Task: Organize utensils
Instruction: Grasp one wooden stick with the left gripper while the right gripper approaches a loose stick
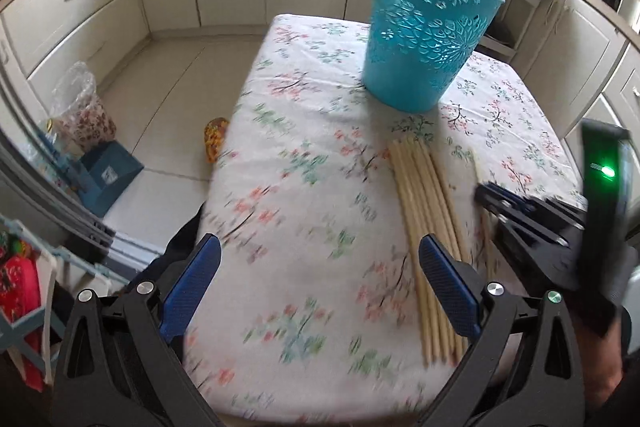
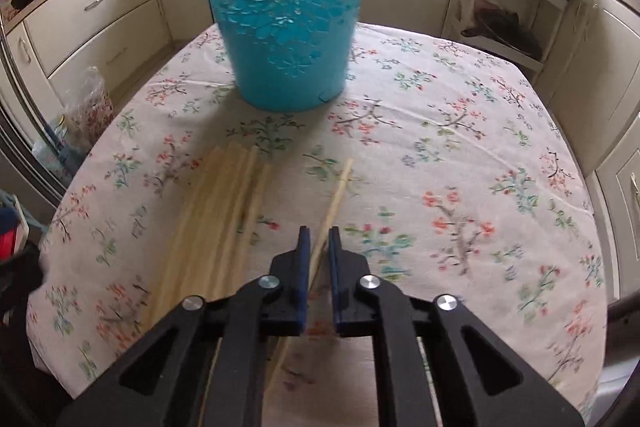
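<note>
A bundle of pale wooden chopsticks (image 1: 424, 211) (image 2: 216, 219) lies on the floral tablecloth (image 1: 304, 131), pointing toward a perforated turquoise basket (image 1: 428, 35) (image 2: 284, 7) that stands upright further back. One chopstick (image 2: 340, 187) lies apart, to the right of the bundle. My right gripper (image 2: 318, 233) (image 1: 486, 193) is low over the cloth and shut on this single chopstick, which runs between its blue pads. My left gripper (image 1: 320, 247) is open wide near the table's front left. Its right finger (image 1: 448, 287) hangs over the near end of the bundle, and nothing is gripped.
The table's left edge (image 1: 224, 187) drops to a tiled floor with a plastic bag (image 1: 80, 107), a blue box (image 1: 108, 175) and a small colourful thing (image 1: 216, 139). Cream cabinets (image 1: 80, 11) ring the room. A low shelf (image 2: 512, 23) stands behind the table's right corner.
</note>
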